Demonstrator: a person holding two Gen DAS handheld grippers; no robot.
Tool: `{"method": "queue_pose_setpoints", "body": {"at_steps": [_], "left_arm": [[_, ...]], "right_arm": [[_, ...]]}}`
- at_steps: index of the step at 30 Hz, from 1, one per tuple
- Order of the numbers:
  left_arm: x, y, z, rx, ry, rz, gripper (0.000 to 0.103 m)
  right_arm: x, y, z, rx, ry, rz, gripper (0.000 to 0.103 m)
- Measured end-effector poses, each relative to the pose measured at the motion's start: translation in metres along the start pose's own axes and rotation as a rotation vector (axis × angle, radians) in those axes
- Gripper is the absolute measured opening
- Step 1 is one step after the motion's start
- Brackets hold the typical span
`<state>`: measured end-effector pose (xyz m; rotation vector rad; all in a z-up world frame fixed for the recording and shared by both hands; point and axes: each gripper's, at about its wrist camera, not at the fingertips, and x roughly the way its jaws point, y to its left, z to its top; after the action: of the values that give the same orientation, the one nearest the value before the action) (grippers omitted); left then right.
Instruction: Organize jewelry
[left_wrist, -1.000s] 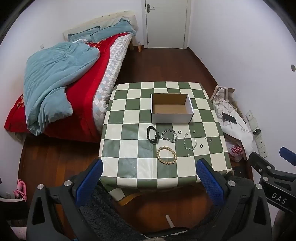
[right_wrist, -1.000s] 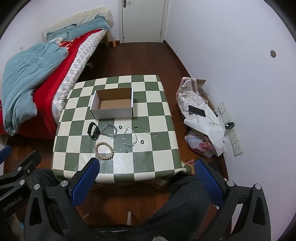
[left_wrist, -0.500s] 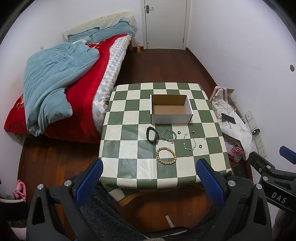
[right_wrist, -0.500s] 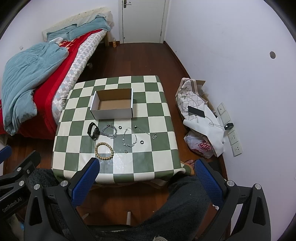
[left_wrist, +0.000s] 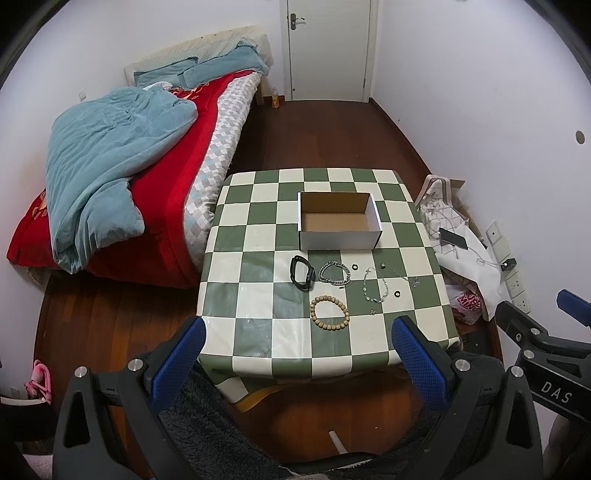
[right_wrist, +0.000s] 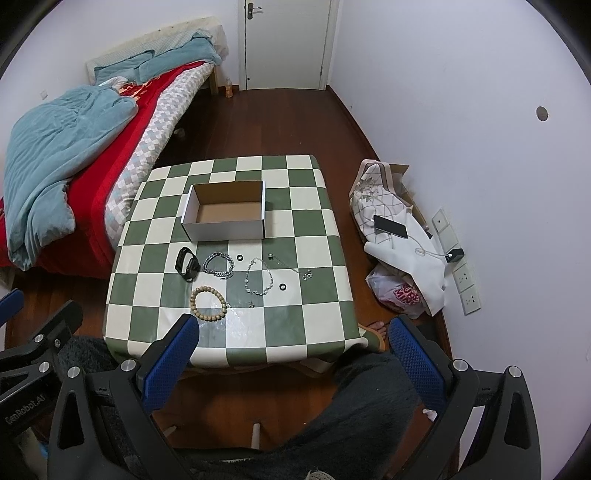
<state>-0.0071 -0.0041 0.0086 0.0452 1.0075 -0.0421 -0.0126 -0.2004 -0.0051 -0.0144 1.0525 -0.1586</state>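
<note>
An empty white cardboard box (left_wrist: 339, 220) (right_wrist: 226, 214) stands on a green-and-cream checked table (left_wrist: 258, 295) (right_wrist: 314, 295). In front of it lie a black band (left_wrist: 302, 272) (right_wrist: 185, 264), a silver chain bracelet (left_wrist: 334, 274) (right_wrist: 218, 265), a wooden bead bracelet (left_wrist: 329, 313) (right_wrist: 208, 300), a thin silver necklace (left_wrist: 376, 286) (right_wrist: 259, 277) and small rings (left_wrist: 397, 294) (right_wrist: 283, 287). My left gripper (left_wrist: 295, 363) and right gripper (right_wrist: 291, 356) are both open and empty, held high above the table's near edge.
A bed with red cover and blue quilt (left_wrist: 110, 177) stands left of the table. Bags, a phone (right_wrist: 390, 226) and wall sockets (right_wrist: 467, 288) are at the right wall. A closed door (left_wrist: 328, 48) is at the back. The person's legs (right_wrist: 351, 406) are below.
Both grippers have shifted very slightly; the view is almost the same. Nothing on the table has moved.
</note>
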Motion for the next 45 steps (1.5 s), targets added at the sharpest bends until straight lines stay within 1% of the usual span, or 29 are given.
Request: {"method": "queue_pose_setpoints", "body": {"at_steps": [31,32,45], "left_arm": [[-0.0047,-0.0071,0.0009,0.001,0.001,-0.003,0.103],[-0.0046,-0.0023,0.0001,-0.003,0.002,-0.006,0.103],[-0.0072,-0.0033,0.0021,-0.010,-0.003,-0.008,0.103]], "right_arm": [[-0.0078,0.0007,-0.0011,-0.009,-0.001,0.001,0.103],[-0.0080,0.0006,-0.0009,-0.009,-0.002,0.001,0.103],[-0.0099,0.0016,-0.0005,-0.009,-0.005,0.002,0.103]]}}
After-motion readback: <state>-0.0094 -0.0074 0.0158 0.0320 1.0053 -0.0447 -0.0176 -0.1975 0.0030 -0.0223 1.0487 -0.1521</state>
